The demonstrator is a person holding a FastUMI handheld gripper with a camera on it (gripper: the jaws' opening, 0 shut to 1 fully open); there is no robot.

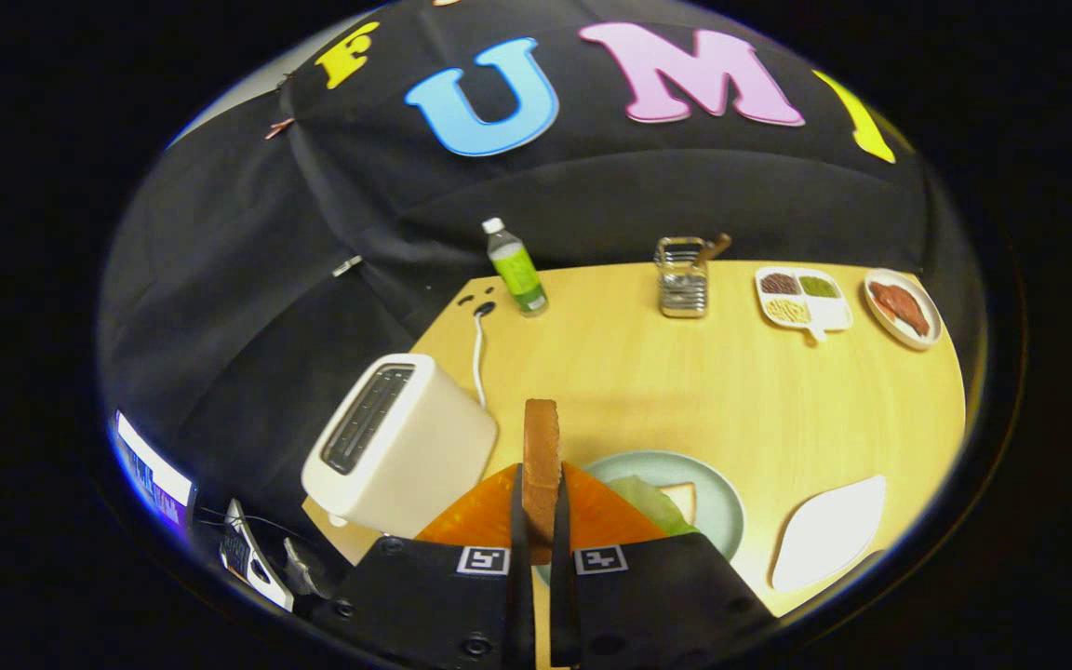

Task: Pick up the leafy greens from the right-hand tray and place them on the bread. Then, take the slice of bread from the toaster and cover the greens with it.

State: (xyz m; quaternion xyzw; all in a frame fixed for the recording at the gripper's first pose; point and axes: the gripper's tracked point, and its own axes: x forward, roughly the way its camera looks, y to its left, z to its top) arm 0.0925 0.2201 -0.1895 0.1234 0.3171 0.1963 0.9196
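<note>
The gripper (541, 521) is clamped on an upright slice of bread (542, 456), held above the plate (717, 493) with leafy greens (643, 498), right of the toaster (401, 447)

- My gripper (541, 507) is clamped on an upright slice of bread (542, 456) with a matt, porous brown crust.
- The table (685, 381) looks like pale wood, smooth with a soft sheen.
- The toaster (401, 447) has a smooth, satin cream shell, likely plastic.
- The plate (720, 498) under the leafy greens (643, 498) looks glazed and glossy.
- The utensil rack (682, 279) is shiny metal.
- The bottle (517, 268) is clear plastic.
- The wall is matt black cloth.
</note>
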